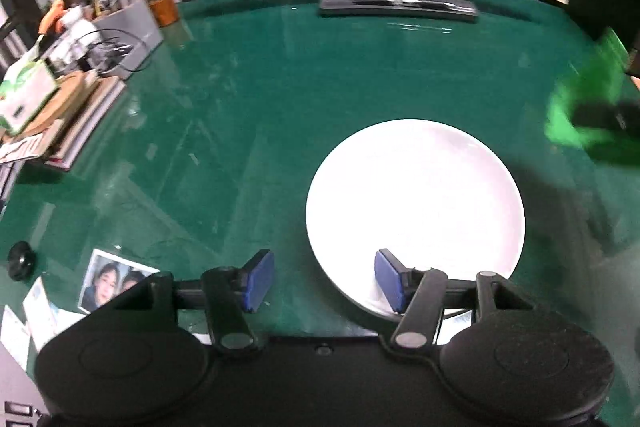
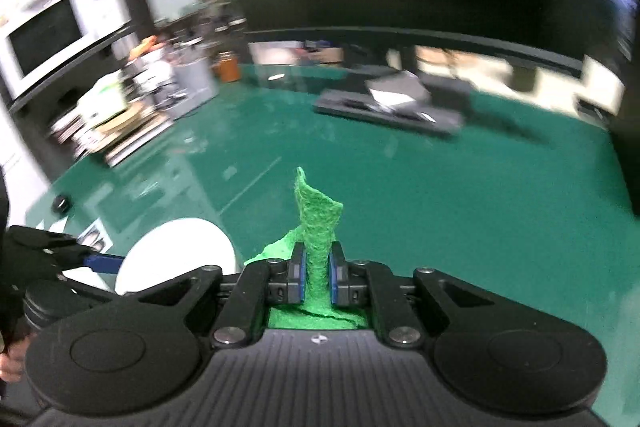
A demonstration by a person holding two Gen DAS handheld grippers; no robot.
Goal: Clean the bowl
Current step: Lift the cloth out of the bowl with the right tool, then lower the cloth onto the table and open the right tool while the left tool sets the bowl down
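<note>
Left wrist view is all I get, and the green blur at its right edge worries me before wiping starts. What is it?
Observer: A green scouring pad, pinched upright by the right gripper.
Operator: Firmly held?
Observer: Yes, both blue pads press its sides; more of it bunches below them.
Operator: Does my left gripper hold the white dish?
Observer: No. In the right wrist view the left gripper is open at the near rim of the white dish, one finger reaching over the rim.

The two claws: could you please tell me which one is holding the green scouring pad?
The right claw: its blue pads pinch the green scouring pad upright between them. The left claw is open and empty beside the white dish.
</note>
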